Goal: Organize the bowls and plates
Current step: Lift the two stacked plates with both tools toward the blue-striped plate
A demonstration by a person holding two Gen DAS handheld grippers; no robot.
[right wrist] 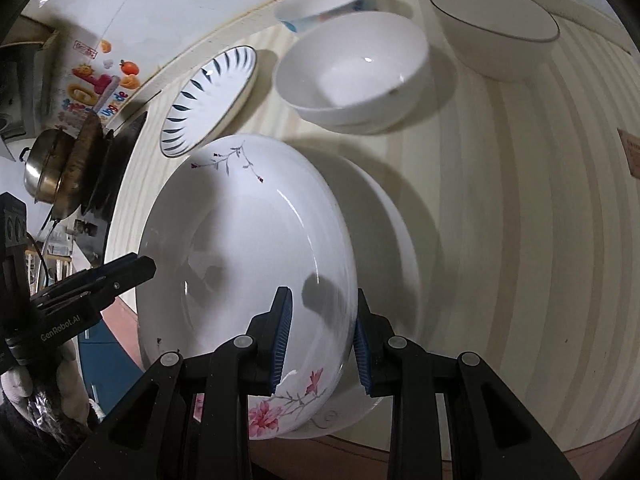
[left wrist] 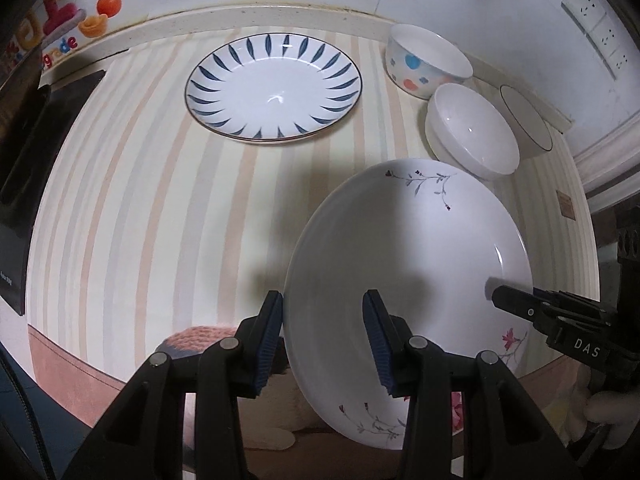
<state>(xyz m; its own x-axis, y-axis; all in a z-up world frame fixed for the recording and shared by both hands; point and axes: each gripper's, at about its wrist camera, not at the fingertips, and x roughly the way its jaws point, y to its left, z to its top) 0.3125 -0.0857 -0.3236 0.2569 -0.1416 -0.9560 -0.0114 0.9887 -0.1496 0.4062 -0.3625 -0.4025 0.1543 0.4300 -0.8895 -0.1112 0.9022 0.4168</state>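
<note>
A white floral plate (left wrist: 408,280) is held tilted above the striped table, near its front edge. My left gripper (left wrist: 324,316) straddles its left rim, jaws around the rim. My right gripper (right wrist: 322,320) straddles its right rim (right wrist: 344,280) the same way and shows in the left wrist view (left wrist: 516,304). Under the tilted plate lies another white plate (right wrist: 396,240). A blue-leaf plate (left wrist: 274,88) lies at the back. A spotted bowl (left wrist: 424,60), a plain white bowl (left wrist: 472,132) and a dark-rimmed bowl (left wrist: 528,124) stand at the back right.
A black appliance (left wrist: 24,168) sits at the table's left edge, with a steel pot (right wrist: 44,168) beyond it. A wall with sockets (left wrist: 596,28) is behind the bowls. The striped table (left wrist: 140,200) shows bare at left and centre.
</note>
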